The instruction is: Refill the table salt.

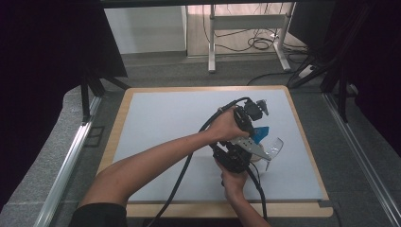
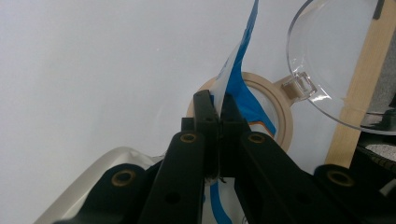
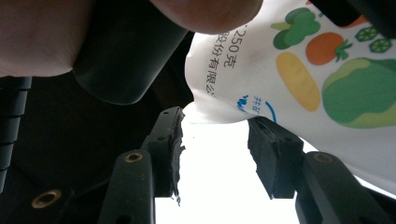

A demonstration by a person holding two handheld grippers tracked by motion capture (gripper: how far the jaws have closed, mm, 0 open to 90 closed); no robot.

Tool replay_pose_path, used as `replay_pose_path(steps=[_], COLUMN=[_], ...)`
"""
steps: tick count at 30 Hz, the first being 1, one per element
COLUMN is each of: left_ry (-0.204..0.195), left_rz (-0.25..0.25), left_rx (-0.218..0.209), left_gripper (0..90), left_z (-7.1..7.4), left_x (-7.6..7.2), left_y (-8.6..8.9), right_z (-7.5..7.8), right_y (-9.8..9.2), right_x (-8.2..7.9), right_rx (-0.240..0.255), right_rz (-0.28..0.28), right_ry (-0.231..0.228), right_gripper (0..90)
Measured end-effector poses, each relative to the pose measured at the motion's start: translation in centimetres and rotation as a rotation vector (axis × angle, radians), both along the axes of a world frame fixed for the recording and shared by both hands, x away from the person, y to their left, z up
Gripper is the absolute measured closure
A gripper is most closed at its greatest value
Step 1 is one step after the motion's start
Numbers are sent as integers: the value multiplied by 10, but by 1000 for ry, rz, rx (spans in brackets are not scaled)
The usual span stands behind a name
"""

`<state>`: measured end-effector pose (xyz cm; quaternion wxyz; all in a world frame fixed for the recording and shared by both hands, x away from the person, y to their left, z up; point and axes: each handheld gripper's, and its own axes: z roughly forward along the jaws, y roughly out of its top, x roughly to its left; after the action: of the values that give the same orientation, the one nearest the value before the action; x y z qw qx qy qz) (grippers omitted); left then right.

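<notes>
from above, the left gripper (image 1: 257,135) sits over the right side of the pale grey table mat (image 1: 161,123), clenched on a blue and white printed plastic pouch (image 1: 261,133). the right gripper (image 1: 255,153) is just below it, beside a clear round plastic lid (image 1: 274,146).

along the left gripper (image 2: 218,109), both black jaws pinch the pouch's (image 2: 240,60) thin edge above a round beige-rimmed container (image 2: 285,126), its clear hinged lid (image 2: 336,60) flipped open.

along the right gripper (image 3: 215,135), the jaws stand apart with a bright gap between; the pouch (image 3: 303,60), printed with vegetables, hangs above, its lower edge meeting the right-hand pad. whether it is gripped, i cannot tell.
</notes>
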<state>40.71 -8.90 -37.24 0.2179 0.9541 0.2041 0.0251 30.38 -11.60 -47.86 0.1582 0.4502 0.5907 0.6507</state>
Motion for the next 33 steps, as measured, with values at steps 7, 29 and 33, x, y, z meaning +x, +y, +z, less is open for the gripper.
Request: replay_pose_path(steps=[7,29,33], left_ry=[0,8,9], left_rz=[1,2,2], left_rx=[1,-7,-8], left_gripper=[900,900,900], left_z=[2,1,0], left_x=[0,1,1], left_y=[0,0,0], right_z=[1,1,1], right_y=[0,0,0], right_x=[0,0,0], right_rx=[5,0,-1], right_rz=[1,-2,-2], right_ry=[-6,-4,-4], right_gripper=[552,552,552])
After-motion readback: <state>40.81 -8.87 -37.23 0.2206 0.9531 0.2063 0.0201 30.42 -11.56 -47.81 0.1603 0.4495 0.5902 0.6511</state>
